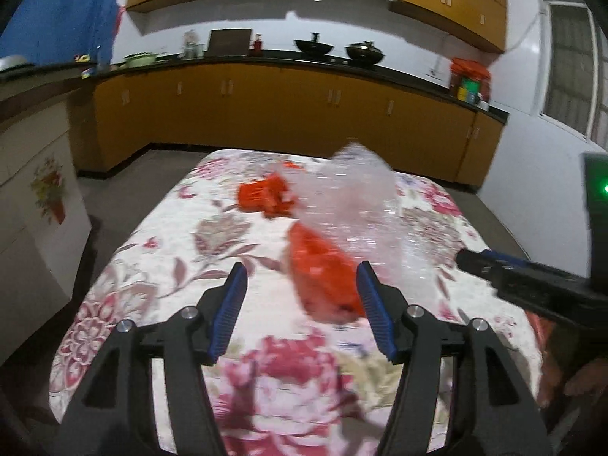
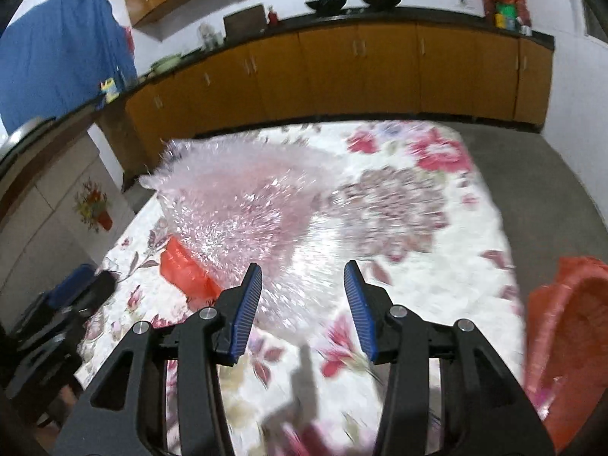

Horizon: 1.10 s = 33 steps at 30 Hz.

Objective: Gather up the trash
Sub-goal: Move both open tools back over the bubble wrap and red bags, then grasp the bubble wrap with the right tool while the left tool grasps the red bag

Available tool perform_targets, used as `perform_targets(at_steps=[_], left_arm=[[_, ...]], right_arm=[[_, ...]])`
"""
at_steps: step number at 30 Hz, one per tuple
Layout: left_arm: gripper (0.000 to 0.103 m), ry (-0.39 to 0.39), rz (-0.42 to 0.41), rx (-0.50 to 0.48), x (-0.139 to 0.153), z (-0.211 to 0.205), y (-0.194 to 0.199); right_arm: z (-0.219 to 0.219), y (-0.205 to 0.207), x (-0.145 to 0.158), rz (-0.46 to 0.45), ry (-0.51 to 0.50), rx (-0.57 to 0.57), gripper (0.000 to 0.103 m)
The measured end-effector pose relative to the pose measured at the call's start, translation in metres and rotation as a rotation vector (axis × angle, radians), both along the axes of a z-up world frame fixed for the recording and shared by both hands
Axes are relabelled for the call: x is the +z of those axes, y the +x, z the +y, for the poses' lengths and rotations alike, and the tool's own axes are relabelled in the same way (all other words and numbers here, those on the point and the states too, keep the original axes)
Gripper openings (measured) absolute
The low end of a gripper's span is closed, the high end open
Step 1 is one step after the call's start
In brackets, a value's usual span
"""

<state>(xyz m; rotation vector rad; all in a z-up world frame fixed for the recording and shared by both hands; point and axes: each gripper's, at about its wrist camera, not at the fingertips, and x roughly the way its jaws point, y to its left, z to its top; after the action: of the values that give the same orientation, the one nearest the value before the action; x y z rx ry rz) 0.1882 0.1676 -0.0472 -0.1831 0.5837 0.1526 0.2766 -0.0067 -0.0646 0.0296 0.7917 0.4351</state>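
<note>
While level, both grippers' fingers (image 1: 237,285) spread.

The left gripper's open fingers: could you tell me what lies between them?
An orange wrapper, beside the right finger, on the floral tablecloth; left wrist view.

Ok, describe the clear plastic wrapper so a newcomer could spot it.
On the floral-clothed table, ahead of both open grippers, lies the clear plastic wrapper, crinkled and glittery. Unlike the orange-red trash pieces beside it, it is see-through.
</note>
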Motion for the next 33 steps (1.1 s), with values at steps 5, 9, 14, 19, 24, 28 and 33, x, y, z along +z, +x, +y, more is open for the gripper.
perform_targets(at_steps=[5, 9, 14, 19, 24, 28, 33], left_arm=[[0.059, -0.007, 0.012, 0.041, -0.007, 0.026, -0.005], [0.059, -0.022, 0.022, 0.063, -0.013, 0.039, -0.006], [0.059, -0.039, 0.032, 0.07, -0.019, 0.045, -0.003], [0.059, -0.048, 0.039, 0.062, -0.021, 0.041, -0.001], [0.059, -0.041, 0.041, 0.052, -0.021, 0.036, 0.002], [0.059, -0.04, 0.046, 0.034, -0.021, 0.029, 0.007], [0.059, -0.052, 0.054, -0.022, -0.022, 0.013, 0.024]], right_arm=[[0.016, 0.03, -0.03, 0.09, 0.009, -0.02, 0.046], [0.026, 0.041, -0.047, 0.119, -0.021, -0.014, 0.046], [0.036, 0.037, -0.056, 0.088, -0.137, -0.014, 0.016], [0.025, 0.036, -0.056, 0.1, -0.112, -0.012, 0.005], [-0.001, 0.023, -0.048, 0.08, -0.095, -0.054, 0.005], [-0.039, 0.014, -0.036, 0.046, -0.071, -0.122, 0.005], [-0.079, -0.002, -0.015, -0.017, -0.061, -0.182, 0.005]])
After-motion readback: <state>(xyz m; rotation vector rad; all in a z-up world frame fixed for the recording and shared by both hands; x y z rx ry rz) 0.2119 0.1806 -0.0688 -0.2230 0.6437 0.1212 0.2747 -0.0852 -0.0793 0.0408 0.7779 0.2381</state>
